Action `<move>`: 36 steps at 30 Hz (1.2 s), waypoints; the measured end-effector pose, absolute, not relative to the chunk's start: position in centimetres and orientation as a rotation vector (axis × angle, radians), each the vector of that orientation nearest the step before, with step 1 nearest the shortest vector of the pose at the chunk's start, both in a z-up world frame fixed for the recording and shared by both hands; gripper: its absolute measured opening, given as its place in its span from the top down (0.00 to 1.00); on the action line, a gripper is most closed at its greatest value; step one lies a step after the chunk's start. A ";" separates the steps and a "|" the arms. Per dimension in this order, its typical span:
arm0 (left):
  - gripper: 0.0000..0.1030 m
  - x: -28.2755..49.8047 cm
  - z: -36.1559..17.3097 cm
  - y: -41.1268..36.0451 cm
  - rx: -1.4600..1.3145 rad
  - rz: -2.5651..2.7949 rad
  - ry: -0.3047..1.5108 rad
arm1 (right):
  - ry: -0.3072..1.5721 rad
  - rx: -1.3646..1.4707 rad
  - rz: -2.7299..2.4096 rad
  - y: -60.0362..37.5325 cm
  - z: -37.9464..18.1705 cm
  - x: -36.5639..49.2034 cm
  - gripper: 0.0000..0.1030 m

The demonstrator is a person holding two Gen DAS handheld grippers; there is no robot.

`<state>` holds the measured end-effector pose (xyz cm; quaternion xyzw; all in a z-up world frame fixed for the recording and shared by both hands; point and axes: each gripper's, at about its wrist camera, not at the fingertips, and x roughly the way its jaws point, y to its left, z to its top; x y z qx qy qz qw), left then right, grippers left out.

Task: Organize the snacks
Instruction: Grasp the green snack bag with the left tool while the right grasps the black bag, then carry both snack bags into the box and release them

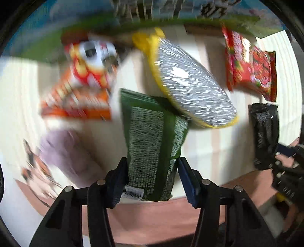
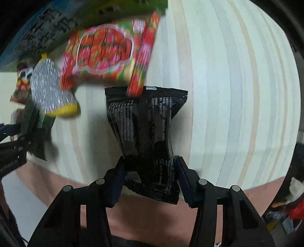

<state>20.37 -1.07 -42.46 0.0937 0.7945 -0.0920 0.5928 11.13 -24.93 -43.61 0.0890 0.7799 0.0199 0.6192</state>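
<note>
My left gripper (image 1: 152,171) is shut on a green snack bag (image 1: 152,140), held by its lower end above the pale striped table (image 1: 209,144). My right gripper (image 2: 150,171) is shut on a black snack bag (image 2: 144,129), also seen at the right edge of the left wrist view as the black bag (image 1: 265,133). A silver-and-yellow bag (image 1: 190,83) lies beyond the green one. A red strawberry-print bag (image 2: 106,57) lies past the black bag. The green bag (image 2: 36,121) shows at the left of the right wrist view.
An orange-red snack pack (image 1: 79,98) and a red bag with a panda face (image 1: 91,62) lie at the left. A purple pack (image 1: 62,152) sits nearer. A blue-green printed board (image 1: 133,11) runs along the table's far side. The striped table (image 2: 237,95) stretches bare to the right.
</note>
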 end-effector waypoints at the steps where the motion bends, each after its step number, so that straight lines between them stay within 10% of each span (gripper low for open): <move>1: 0.51 20.0 -42.5 -1.0 0.184 -0.215 1.862 | 1.804 0.218 0.055 -25.1 -43.7 10.4 0.47; 7: 0.50 19.4 -41.3 0.3 0.046 -0.184 1.870 | 1.741 0.280 0.007 -27.7 -42.3 9.6 0.28; 16: 0.41 17.7 -43.5 -3.5 0.247 -0.204 1.884 | 1.751 0.258 -0.015 -24.0 -43.3 10.6 0.27; 21: 0.63 14.5 -43.3 -5.5 0.276 -0.168 1.831 | 1.711 0.152 -0.047 -19.8 -43.0 8.1 0.47; 36: 0.68 10.9 -28.3 -6.7 -0.006 -0.214 1.609 | 1.614 0.248 0.128 -18.1 -32.1 5.4 0.58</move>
